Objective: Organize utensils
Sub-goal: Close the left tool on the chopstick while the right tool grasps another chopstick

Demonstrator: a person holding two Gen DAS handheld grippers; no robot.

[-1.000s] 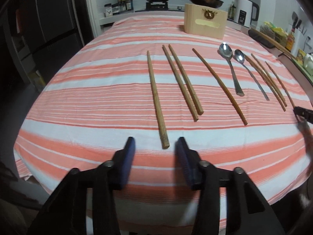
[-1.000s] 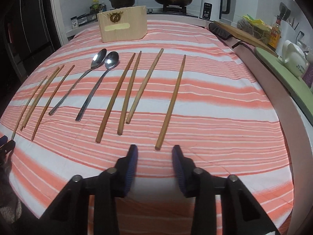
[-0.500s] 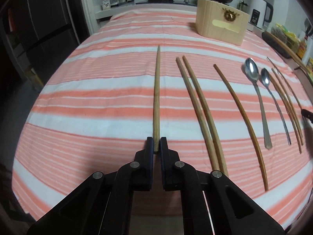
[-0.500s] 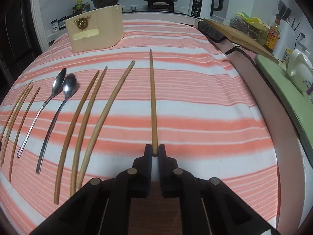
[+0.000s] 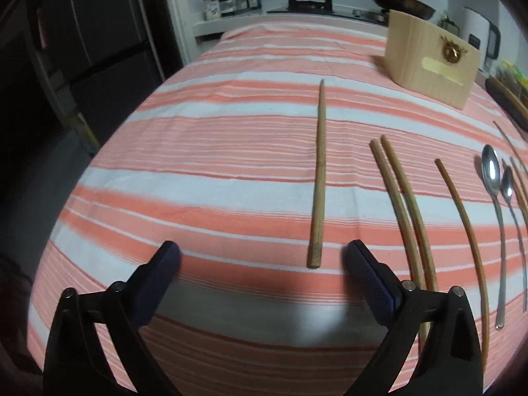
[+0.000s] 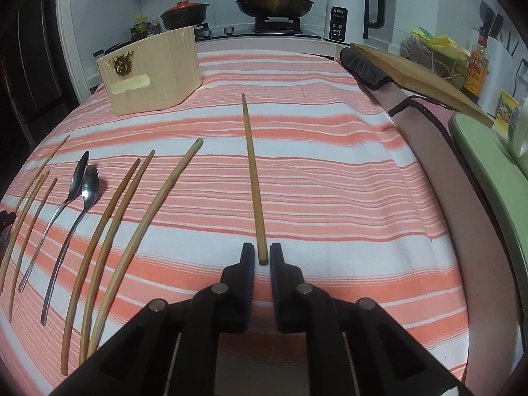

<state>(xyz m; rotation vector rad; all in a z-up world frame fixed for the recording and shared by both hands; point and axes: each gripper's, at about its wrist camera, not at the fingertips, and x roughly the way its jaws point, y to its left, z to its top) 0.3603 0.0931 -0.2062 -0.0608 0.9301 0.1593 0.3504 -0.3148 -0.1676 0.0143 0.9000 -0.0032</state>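
Left gripper (image 5: 262, 264): jaws spread wide, holding nothing; the blue pads (image 5: 373, 282) stand on either side of the near end of a chopstick with clear gaps on both sides.
Right gripper (image 6: 262, 259): jaws nearly together around the near end of a second chopstick; a thin gap shows on each side of the tip, and whether the pads actually touch it cannot be told.
Left chopstick (image 5: 318, 178): light wood, lying flat on the cloth, pointing straight away from the camera, its near end between the spread fingers.
Right chopstick (image 6: 253, 181): light wood, lying along the cloth, pointing away toward the stove; its near tip sits between the fingertips.
Other chopsticks: a close pair (image 5: 402, 211) and a single darker one (image 5: 462, 227) lie to the right of the left chopstick, roughly parallel to it.
Spoons (image 5: 493, 204): two metal spoons side by side beyond the darker chopstick, bowls pointing away.
Thin sticks (image 6: 29, 211): several slim ones at the far left of the right wrist view, past the spoons.
Wooden box (image 6: 151, 72): upright at the far end of the row, with a brass ornament and a strip of tape on its face.
Tablecloth (image 5: 214, 151): orange and white stripes, under all items.
Background: pan (image 6: 274, 5) and kettle (image 6: 349, 10) on the counter behind.
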